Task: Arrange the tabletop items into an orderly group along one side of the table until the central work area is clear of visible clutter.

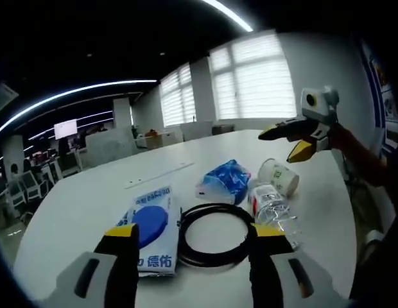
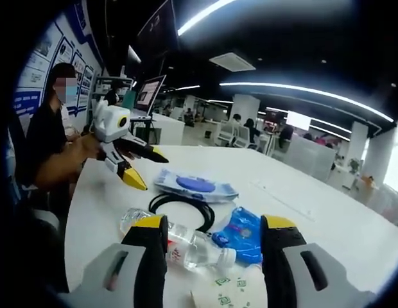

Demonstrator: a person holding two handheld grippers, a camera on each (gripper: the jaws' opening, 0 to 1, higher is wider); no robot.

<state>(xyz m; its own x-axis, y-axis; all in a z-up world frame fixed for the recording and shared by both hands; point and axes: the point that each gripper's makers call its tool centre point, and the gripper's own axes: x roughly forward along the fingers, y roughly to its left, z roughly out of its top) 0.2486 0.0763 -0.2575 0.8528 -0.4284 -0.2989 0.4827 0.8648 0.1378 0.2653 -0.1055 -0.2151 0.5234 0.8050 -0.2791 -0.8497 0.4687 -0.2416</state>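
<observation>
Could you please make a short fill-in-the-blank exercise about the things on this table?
1. The cable is coiled and its colour is ____.
2. The paper cup lies on its ____.
3. The plastic bottle looks ____ of liquid.
4. Both the left gripper and the right gripper have jaws that are ____.

Missing words: black; side; empty; open

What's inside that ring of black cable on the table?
Inside the black cable loop, only bare white table shows. Its near edge is covered by the left tool's jaws, so that part can't be seen.
</observation>
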